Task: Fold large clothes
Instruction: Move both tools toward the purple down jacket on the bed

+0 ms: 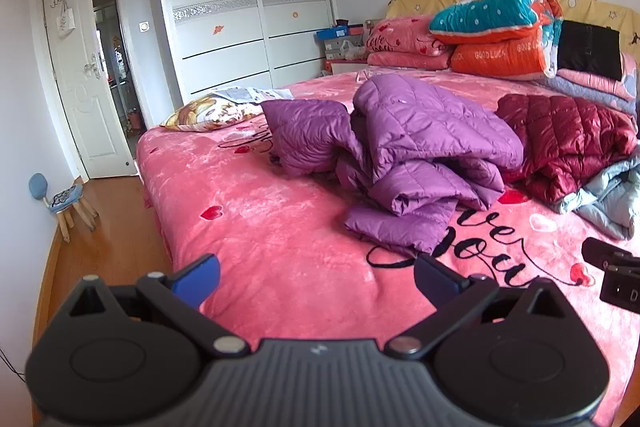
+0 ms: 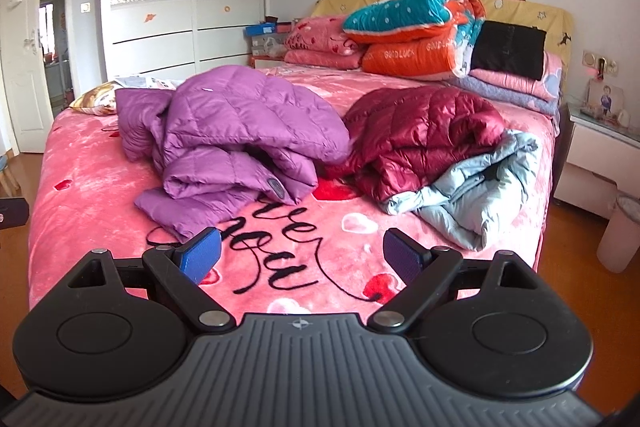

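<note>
Both grippers hover over the near end of the bed point(image 1: 280, 227) with fingers spread wide and holding nothing. The crumpled purple puffer jacket point(image 2: 240, 143) lies ahead, up-left of the right gripper point(image 2: 302, 253) and up-right of the left gripper point(image 1: 316, 277), so neither looks clearly closer. The jacket's heap seems to run left-right, though it's too bunched to be sure. Readable text: "GOOD LUCK" on the orange quilt point(image 2: 412, 57) and "you" on the blanket.
</note>
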Demonstrator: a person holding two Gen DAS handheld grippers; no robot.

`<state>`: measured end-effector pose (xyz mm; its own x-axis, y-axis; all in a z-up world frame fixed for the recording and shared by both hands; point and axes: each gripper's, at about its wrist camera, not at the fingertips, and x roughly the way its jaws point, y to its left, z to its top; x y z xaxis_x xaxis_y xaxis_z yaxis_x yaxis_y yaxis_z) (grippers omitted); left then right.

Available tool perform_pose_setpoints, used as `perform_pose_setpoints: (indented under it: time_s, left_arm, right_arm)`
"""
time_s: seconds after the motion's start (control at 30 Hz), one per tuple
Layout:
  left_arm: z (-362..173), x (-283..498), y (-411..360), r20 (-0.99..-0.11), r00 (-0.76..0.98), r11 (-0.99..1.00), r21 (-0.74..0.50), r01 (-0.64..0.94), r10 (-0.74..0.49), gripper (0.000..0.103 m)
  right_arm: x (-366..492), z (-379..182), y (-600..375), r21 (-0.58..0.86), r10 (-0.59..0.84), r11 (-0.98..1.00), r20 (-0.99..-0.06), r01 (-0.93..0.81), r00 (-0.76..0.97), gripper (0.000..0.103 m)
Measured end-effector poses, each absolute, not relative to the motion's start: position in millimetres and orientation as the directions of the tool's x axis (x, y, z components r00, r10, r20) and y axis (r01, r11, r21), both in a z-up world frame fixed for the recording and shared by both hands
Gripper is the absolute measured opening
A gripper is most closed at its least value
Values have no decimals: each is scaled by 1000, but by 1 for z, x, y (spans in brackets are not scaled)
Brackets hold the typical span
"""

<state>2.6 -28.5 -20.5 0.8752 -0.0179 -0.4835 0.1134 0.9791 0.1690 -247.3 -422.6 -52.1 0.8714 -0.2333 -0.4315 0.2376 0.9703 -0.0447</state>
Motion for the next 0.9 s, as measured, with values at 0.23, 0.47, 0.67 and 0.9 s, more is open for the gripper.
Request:
perform_pose_setpoints:
  time_s: [0.23,0.47,0.67,0.9]
  left_arm:
    - [-33,11,-38,-504,864,973,198,117,-2,102]
    - [-49,23,-46,-521,853,968,220,124,9,102]
    - [-61,37,-57,-523,852,963,224,151,-12,102]
    - [-77,63,-73,-518,850,961,178,212,-92,102]
  right_arm:
    - [-239,-64,-433,-38,-243,967,-448,253,860,103]
    - [-221,-78,-455,8,-231,964,-478,267,848,103]
    - [-196,-96,-479,39,-223,960,-492,278,841,103]
    - [-161,-115,-504,62,-227,951,-519,302,824,103]
